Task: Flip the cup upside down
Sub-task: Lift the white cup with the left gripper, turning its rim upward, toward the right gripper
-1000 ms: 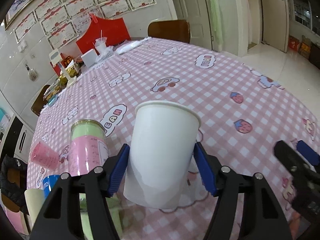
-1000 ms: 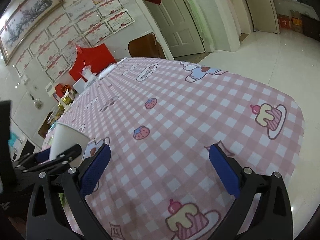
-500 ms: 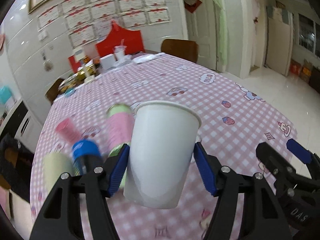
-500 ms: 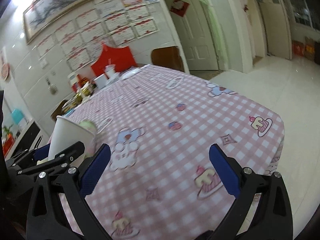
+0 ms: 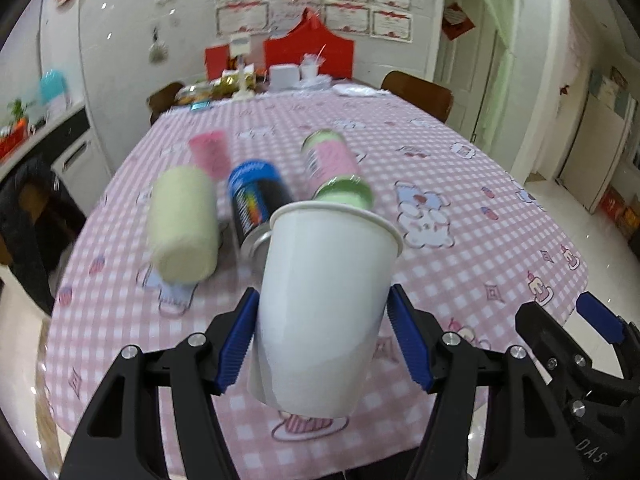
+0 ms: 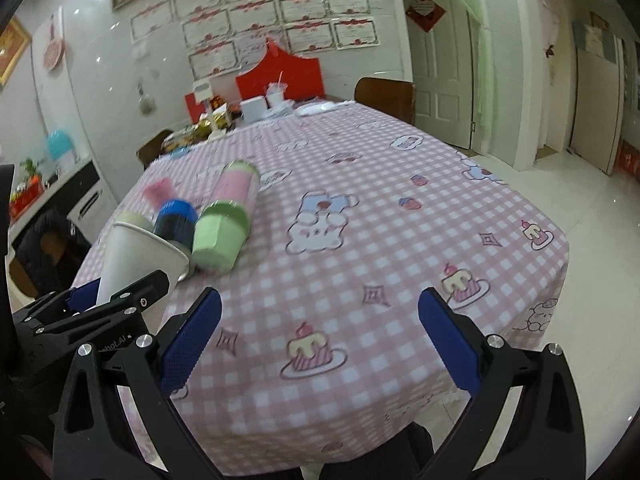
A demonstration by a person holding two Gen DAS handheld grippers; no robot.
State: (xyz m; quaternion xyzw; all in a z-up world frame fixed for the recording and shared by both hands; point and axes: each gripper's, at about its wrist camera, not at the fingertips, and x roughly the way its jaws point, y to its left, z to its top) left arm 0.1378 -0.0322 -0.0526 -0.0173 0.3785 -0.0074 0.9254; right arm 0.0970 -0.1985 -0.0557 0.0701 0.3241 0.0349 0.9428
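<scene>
White paper cup [image 5: 324,312] pinched between blue pads [image 5: 236,340] of left gripper [image 5: 322,340], held clear above pink checked tablecloth [image 5: 460,240], mouth up and tipped slightly away toward 12 o'clock. Pads pressed against cup wall at 9 and 3 o'clock, low on the body. Beyond the rim, blurred: pale yellow cup [image 5: 184,224] at 10 o'clock, dark blue can [image 5: 256,200] at 11, pink cup [image 5: 210,156] farther back, pink-and-green canister [image 5: 336,172] at 12 to 1. Right gripper [image 6: 320,344] spread wide, nothing between its pads [image 6: 192,344], hovering near table edge at 3 o'clock from the cup. In right wrist view, same cup [image 6: 136,264] at 9 o'clock, clamped in left gripper [image 6: 100,300], canister [image 6: 228,224] just behind it. Red board [image 6: 280,74] at far end, 12 o'clock.
</scene>
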